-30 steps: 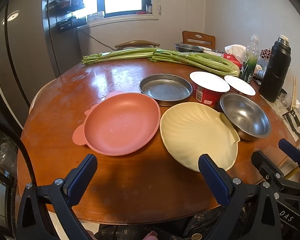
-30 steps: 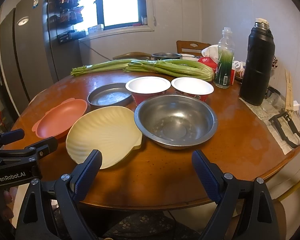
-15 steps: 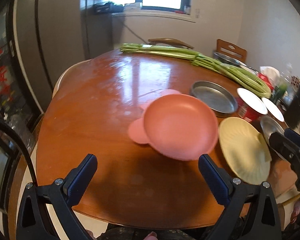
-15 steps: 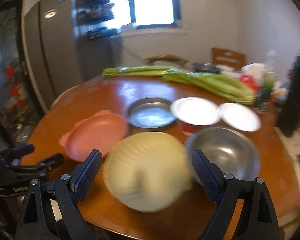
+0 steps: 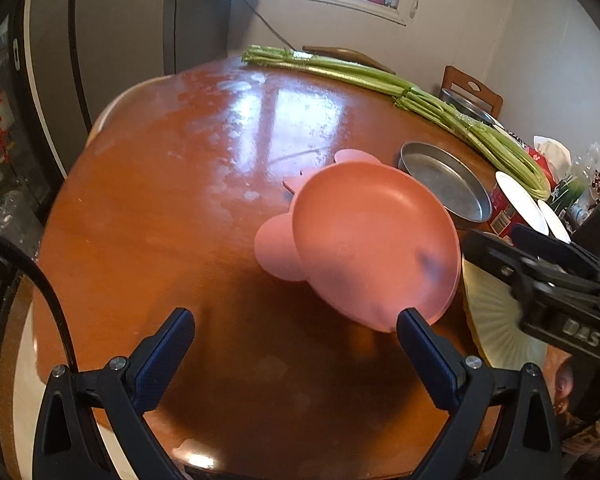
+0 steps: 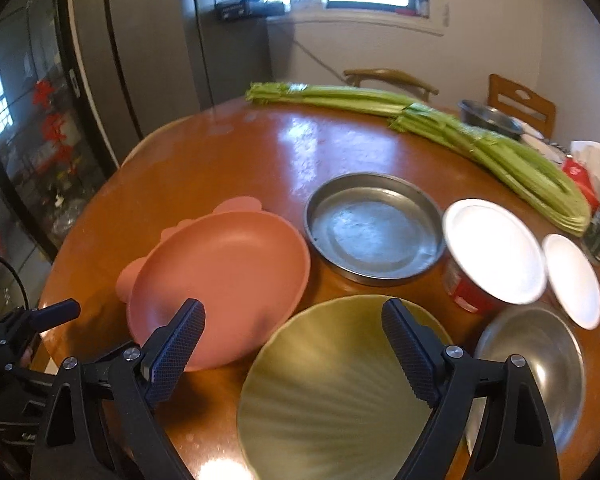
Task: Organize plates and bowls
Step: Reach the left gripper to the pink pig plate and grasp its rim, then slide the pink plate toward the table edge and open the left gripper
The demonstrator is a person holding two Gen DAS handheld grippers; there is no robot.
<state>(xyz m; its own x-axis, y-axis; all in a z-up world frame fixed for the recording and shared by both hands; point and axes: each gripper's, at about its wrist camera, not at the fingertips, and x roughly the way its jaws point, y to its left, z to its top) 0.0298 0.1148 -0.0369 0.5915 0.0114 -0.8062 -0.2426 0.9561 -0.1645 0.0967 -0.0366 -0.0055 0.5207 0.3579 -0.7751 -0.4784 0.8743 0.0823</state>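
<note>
Both grippers have swung left across the round wooden desk (image 6: 236, 152) within the past second, so the dishes that lay ahead of them now sit toward the right of each view. The right gripper (image 6: 292, 344) has closed in on the pale yellow shell-shaped plate (image 6: 340, 392), which fills the lower centre of its frame; its jaws have just been closing a little but stand wide apart, with the plate's far rim between them and neither pad pressing on it. The left gripper (image 5: 296, 344) hangs over bare wood at the lower centre of its frame, jaws spread wide and empty, its right pad near the edge of the pink plate (image 5: 376, 244). Judging by this, the yellow plate is the first piece to be picked up, and nothing has been stacked yet.

The pink plate, matte with rounded ear-like tabs, lies flat at mid-frame. Just right of it sits a shallow steel pan (image 6: 374, 228), then a red cup (image 6: 494, 256) with a white lid. A steel bowl (image 6: 536, 364) gleams at the lower right, beside the yellow plate, whose ribbed surface is smeared by motion blur.
</note>
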